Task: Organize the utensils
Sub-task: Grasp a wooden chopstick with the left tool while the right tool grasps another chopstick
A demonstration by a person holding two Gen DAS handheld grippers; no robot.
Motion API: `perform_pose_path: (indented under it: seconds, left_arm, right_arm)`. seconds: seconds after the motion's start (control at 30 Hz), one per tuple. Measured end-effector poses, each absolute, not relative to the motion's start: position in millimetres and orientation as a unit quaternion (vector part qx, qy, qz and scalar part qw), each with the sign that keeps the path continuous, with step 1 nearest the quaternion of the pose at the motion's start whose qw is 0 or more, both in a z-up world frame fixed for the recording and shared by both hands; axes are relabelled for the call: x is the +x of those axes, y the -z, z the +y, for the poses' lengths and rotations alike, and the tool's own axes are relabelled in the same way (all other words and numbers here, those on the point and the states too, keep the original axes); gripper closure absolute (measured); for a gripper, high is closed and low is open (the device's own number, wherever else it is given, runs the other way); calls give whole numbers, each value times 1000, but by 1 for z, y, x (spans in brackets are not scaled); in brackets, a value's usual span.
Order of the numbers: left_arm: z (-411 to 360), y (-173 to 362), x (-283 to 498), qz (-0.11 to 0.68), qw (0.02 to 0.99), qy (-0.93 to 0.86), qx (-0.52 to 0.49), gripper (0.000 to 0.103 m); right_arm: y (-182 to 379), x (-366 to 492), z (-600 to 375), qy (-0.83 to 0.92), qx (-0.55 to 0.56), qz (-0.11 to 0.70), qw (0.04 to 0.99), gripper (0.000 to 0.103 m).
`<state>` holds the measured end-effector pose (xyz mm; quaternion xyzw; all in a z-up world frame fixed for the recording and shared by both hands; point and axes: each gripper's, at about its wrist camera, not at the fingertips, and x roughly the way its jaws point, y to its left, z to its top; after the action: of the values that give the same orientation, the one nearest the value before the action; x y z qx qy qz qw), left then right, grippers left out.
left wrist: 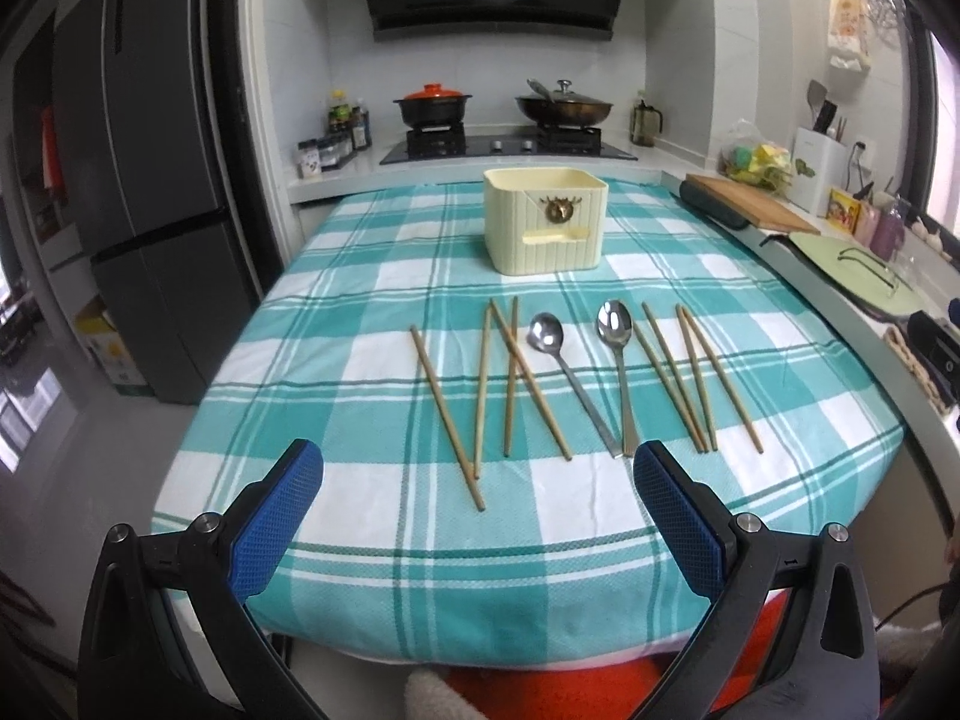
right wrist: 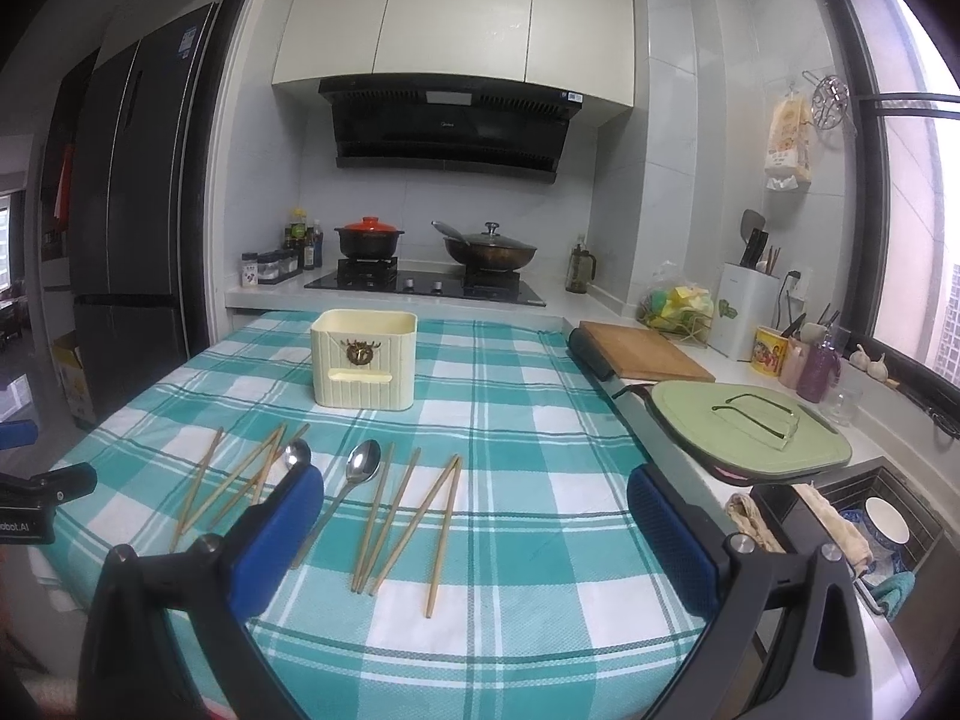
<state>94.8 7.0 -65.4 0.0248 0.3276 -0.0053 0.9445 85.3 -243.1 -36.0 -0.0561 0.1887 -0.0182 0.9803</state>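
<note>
Several wooden chopsticks [left wrist: 447,414] [right wrist: 393,519] lie spread across a teal-and-white checked tablecloth [left wrist: 360,276] [right wrist: 540,420], in a left group and a right group. Between the groups rest two steel spoons [left wrist: 618,354] [right wrist: 360,468], bowls pointing away from me. A cream utensil holder [left wrist: 545,219] [right wrist: 363,359] stands upright behind them. My left gripper [left wrist: 478,468] hovers open over the near end of the utensils, holding nothing. My right gripper [right wrist: 476,495] hangs open and holds nothing above the right chopsticks. The left gripper's finger [right wrist: 48,483] shows at the far left of the right wrist view.
Behind the table is a stove [left wrist: 507,144] with a red-lidded pot [left wrist: 432,103] and a lidded wok [left wrist: 564,105]. A counter on the right holds a wooden board [right wrist: 645,351], a green board [right wrist: 750,426] and jars. A sink [right wrist: 864,528] sits at near right, a fridge [left wrist: 156,180] at left.
</note>
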Motion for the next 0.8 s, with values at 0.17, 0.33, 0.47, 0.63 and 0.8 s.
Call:
perform_pose_path:
  seconds: [0.17, 0.33, 0.47, 0.63, 0.8]
  left_arm:
    - [1, 84, 112, 364, 930, 7, 54, 0]
    - [19, 102, 129, 384, 923, 36, -2, 0]
    - [34, 111, 149, 395, 919, 3, -2, 0]
    - [51, 117, 182, 406, 914, -11, -3, 0]
    - [59, 127, 230, 428, 903, -16, -3, 0]
  right_arm:
    - [55, 102, -248, 8, -41, 221, 974, 0]
    - [76, 124, -249, -17, -19, 259, 966, 0]
    - [99, 148, -253, -39, 1, 309, 950, 0]
    - [117, 173, -262, -30, -6, 351, 936, 0]
    - [128, 211, -267, -13, -33, 378, 925, 2]
